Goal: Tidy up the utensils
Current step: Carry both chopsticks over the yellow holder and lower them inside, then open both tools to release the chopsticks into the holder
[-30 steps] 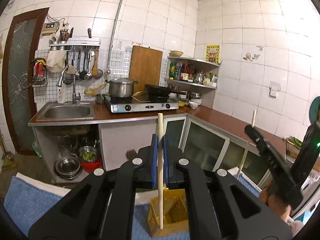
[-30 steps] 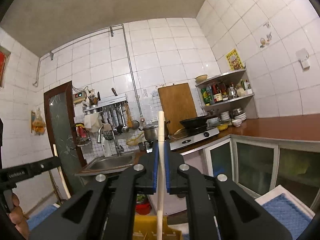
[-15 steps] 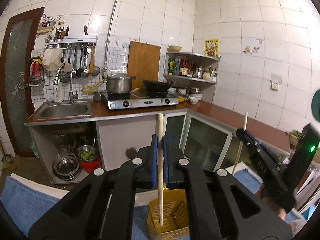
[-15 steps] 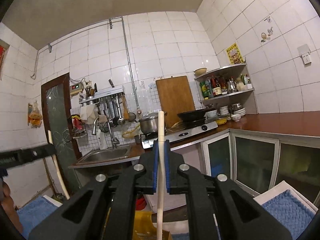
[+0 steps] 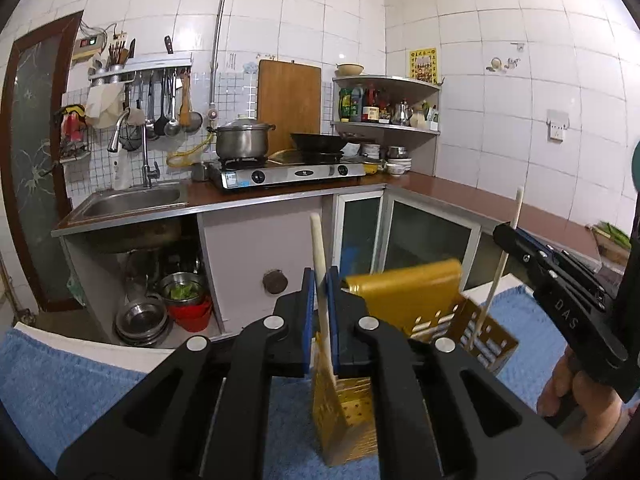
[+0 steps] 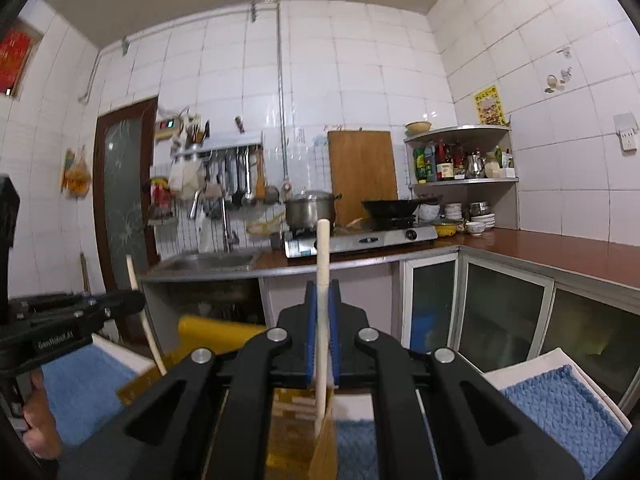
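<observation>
My left gripper (image 5: 320,280) is shut on a pale chopstick (image 5: 319,252) held upright, its lower end inside a yellow perforated utensil holder (image 5: 420,304) on a blue towel (image 5: 72,392). My right gripper (image 6: 322,292) is shut on a second pale chopstick (image 6: 323,256), also upright, with its lower end in the same yellow holder (image 6: 296,432). In the left wrist view the right gripper (image 5: 508,236) and its chopstick (image 5: 500,264) show at the right. In the right wrist view the left gripper (image 6: 134,300) and its chopstick (image 6: 146,320) show at the left.
Behind stand a kitchen counter (image 5: 280,196) with a sink (image 5: 132,200), a gas stove (image 5: 288,172) with a pot and a wok, and a corner shelf (image 5: 388,100) of bottles. Bowls sit under the sink (image 5: 160,308). A white board edge (image 6: 532,364) lies under the towel.
Both grippers have dropped lower toward the yellow holder and come closer to it. The chopstick ends now sit deeper in the holder. Both stay shut.
</observation>
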`<action>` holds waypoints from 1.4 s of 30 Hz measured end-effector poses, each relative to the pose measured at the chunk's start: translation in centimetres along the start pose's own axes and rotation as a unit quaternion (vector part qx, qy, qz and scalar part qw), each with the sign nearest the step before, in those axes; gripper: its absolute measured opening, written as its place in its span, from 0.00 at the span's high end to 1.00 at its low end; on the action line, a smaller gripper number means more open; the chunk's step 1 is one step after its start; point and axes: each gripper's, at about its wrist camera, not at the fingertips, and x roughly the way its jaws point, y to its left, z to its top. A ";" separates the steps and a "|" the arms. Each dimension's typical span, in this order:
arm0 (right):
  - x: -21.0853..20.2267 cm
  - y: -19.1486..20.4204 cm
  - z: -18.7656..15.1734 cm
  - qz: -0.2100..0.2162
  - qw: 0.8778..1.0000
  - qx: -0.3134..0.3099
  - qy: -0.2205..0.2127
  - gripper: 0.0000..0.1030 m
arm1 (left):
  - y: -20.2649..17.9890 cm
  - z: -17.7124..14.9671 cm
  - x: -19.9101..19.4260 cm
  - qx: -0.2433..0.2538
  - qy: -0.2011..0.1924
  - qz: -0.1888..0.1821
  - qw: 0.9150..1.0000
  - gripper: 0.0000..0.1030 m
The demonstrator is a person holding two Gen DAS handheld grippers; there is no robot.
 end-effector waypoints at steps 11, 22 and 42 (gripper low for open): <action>1.0 0.9 -1.0 0.004 0.997 -0.006 0.075 0.93 | 0.3 -1.4 1.0 -0.016 0.052 0.002 0.999 0.81; -3.1 1.2 1.3 -0.017 0.996 -0.010 0.086 0.44 | 2.0 0.0 -5.7 -0.036 0.018 0.020 0.999 0.12; -13.0 0.8 -5.2 -0.112 0.967 0.050 0.224 0.15 | 2.6 -7.7 -12.6 -0.051 0.103 0.049 0.992 0.05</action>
